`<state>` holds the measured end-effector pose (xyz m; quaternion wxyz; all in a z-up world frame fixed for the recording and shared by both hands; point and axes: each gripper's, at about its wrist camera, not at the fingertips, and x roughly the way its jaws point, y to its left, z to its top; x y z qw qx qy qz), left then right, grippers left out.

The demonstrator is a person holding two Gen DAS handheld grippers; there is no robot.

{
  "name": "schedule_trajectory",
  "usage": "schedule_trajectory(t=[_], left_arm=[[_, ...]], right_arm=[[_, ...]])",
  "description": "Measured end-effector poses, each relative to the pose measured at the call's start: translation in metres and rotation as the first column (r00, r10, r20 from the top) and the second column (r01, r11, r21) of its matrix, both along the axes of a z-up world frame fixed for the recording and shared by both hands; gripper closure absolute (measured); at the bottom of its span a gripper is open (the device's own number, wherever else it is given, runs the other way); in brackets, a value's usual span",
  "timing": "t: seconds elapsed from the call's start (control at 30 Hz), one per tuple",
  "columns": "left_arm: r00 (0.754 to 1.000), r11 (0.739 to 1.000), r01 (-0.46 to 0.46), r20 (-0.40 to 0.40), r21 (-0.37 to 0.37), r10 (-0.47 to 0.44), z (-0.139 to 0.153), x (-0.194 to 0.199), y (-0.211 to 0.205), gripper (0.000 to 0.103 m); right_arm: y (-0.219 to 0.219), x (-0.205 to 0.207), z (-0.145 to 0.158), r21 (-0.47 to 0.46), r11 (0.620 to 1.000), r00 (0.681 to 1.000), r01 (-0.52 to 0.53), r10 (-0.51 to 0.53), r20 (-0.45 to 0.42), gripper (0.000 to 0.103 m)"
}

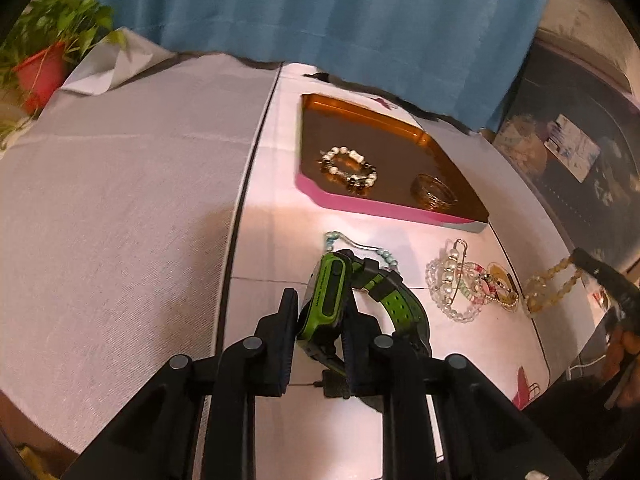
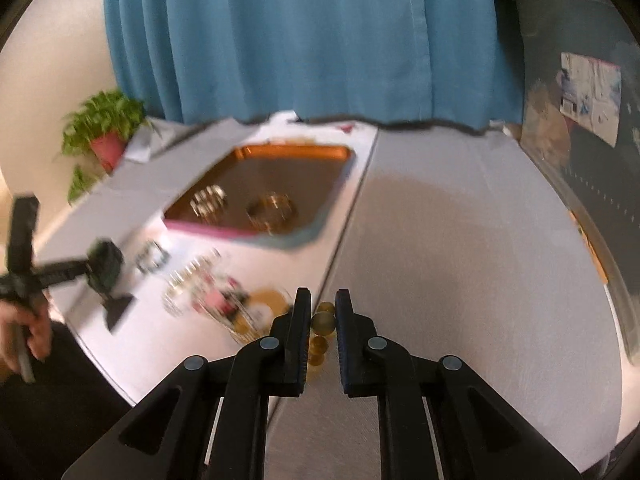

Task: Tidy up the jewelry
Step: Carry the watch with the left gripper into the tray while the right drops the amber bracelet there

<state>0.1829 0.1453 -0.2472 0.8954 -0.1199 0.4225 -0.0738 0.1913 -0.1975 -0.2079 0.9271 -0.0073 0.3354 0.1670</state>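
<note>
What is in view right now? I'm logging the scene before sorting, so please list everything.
tray: 1, orange-brown with a pink front edge, far side of the table
beaded bracelet: 1, white and brown, in the tray, left
gold bangles: a small stack, in the tray, right
turquoise bead strand: 1, on the table in front of the tray
clear and pearl bracelets: a tangled pile, count unclear, table right of the watch
amber bead strand: 1, between the right gripper's fingers
green watch: 1, green and black, in the left gripper
potted plant: 1, red pot, far left
curtain: blue, behind the table
left gripper: black, shut on the watch
right gripper: black, shut on the amber strand
</note>
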Motion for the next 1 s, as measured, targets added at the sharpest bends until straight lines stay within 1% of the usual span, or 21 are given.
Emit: schedule_trajectory(t=[0.07, 0.23, 0.37, 0.47, 0.53, 0.73, 0.83, 0.93, 1.0], left_arm=[[1.0, 1.0, -0.018, -0.001, -0.009, 0.018, 0.005, -0.002, 0.004, 0.086], [0.999, 0.999, -0.014, 0.049, -0.037, 0.016, 0.033, -0.008, 0.007, 0.086], [0.996, 0.999, -0.004, 0.09, -0.042, 0.008, 0.062, -0.008, 0.002, 0.086], [0.993, 1.0, 0.004, 0.119, -0.017, -0.002, 0.081, -0.005, -0.009, 0.086], [0.993, 1.0, -0.011, 0.115, 0.027, 0.008, 0.094, 0.0, -0.021, 0.086], [0.992, 0.995, -0.037, 0.126, 0.088, 0.025, 0.125, 0.011, -0.046, 0.086], [0.99, 0.995, -0.033, 0.136, 0.096, 0.02, 0.138, 0.019, -0.056, 0.085], [0.99, 0.997, -0.015, 0.144, 0.08, 0.003, 0.146, 0.029, -0.062, 0.085], [0.988, 0.997, -0.003, 0.152, 0.079, -0.009, 0.15, 0.036, -0.068, 0.085]], right_arm=[[0.001, 0.0, 0.013, 0.026, 1.0, 1.0, -0.01, 0.01, 0.008, 0.09], [0.004, -0.007, 0.056, 0.086, 0.995, 0.998, -0.046, 0.042, 0.051, 0.09], [0.017, -0.017, 0.09, 0.066, 0.995, 0.992, -0.076, 0.069, 0.108, 0.09], [0.03, -0.024, 0.107, 0.038, 0.997, 0.986, -0.07, 0.063, 0.157, 0.09], [0.039, -0.023, 0.112, 0.054, 0.996, 0.986, -0.069, 0.06, 0.156, 0.09], [0.069, -0.02, 0.123, 0.067, 0.995, 0.986, -0.071, 0.06, 0.157, 0.09], [0.079, -0.014, 0.126, 0.078, 0.994, 0.986, -0.076, 0.063, 0.156, 0.09], [0.088, -0.006, 0.129, 0.082, 0.993, 0.984, -0.088, 0.073, 0.163, 0.09], [0.093, 0.002, 0.132, 0.075, 0.991, 0.98, -0.113, 0.098, 0.175, 0.09]])
